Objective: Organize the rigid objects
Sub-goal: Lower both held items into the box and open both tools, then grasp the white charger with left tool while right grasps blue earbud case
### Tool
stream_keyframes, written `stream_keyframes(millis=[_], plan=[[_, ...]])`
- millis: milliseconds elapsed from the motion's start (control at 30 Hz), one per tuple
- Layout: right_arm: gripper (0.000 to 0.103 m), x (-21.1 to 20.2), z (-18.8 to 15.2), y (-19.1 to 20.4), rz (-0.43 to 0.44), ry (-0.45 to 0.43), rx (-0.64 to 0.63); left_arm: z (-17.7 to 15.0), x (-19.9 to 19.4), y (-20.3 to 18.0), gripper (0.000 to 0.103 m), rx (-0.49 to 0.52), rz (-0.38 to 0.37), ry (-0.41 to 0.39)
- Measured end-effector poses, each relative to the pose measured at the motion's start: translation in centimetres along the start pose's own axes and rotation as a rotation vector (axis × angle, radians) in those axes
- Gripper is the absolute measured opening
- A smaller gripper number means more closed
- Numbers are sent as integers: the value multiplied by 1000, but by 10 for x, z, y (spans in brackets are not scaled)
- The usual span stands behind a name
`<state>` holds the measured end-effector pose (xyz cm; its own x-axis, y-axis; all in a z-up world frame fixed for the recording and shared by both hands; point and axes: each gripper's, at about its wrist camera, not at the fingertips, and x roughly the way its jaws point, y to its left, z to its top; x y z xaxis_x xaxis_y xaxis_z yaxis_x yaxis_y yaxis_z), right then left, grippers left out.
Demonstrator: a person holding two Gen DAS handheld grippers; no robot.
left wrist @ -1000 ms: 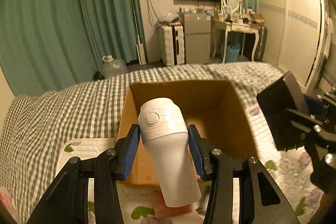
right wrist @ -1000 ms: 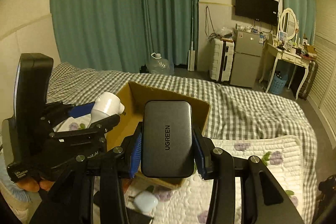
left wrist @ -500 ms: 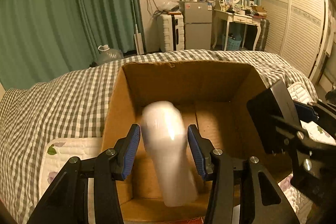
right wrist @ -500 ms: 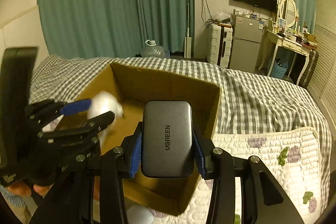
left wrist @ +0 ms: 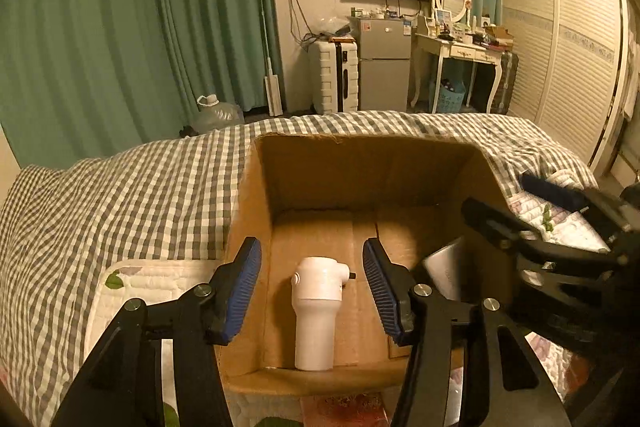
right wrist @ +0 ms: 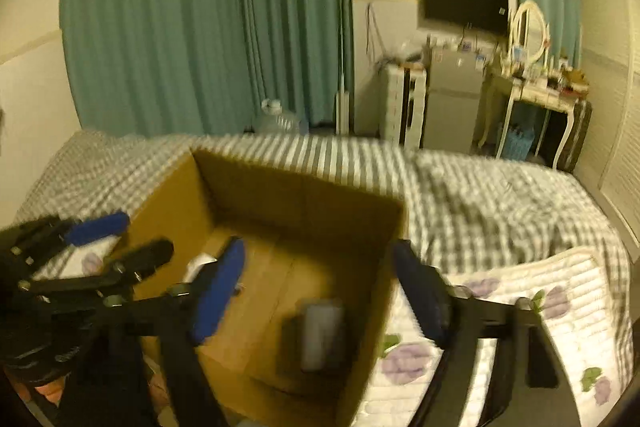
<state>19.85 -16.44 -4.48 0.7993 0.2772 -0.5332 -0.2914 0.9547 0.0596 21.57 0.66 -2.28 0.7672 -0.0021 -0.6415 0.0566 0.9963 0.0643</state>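
On the bed's cardboard box (left wrist: 256, 211) floor, white device (left wrist: 318, 311) lies head-away; both hand-held grippers (left wrist: 312, 291) (right wrist: 320, 287) gape empty.

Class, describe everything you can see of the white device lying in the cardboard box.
The white device looks like smooth matte plastic: a wider rounded head with a small dark nub on its right side, above a narrower cylindrical handle. It lies on the floor of the cardboard box, head toward the far wall, handle toward the near wall. The open left gripper is above it, not touching.
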Motion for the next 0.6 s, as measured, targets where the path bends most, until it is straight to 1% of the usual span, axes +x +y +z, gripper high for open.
stream_keyframes(millis=[167, 233, 300, 400, 467, 500, 600], plan=[[78, -35, -3, -2, 9, -14, -9, -4, -30, 1, 56, -34, -4, -21], [78, -54, -8, -2, 15, -14, -7, -8, -48, 0, 61, -47, -8, -31], [78, -72, -12, -1, 14, -16, -12, -14, -66, 1, 61, -64, -15, -46], [78, -97, -24, 3, 28, -14, -19, -33, -91, 3, 63, -87, -7, -62], [78, -108, -38, 8, 27, 3, -33, -47, -100, 2, 63, -83, 12, -53], [78, -110, -44, 10, 27, 11, -37, -56, -103, 1, 63, -76, 29, -44], [78, -108, -71, 16, 30, 72, -63, -79, -105, 1, 63, -74, 41, -23]])
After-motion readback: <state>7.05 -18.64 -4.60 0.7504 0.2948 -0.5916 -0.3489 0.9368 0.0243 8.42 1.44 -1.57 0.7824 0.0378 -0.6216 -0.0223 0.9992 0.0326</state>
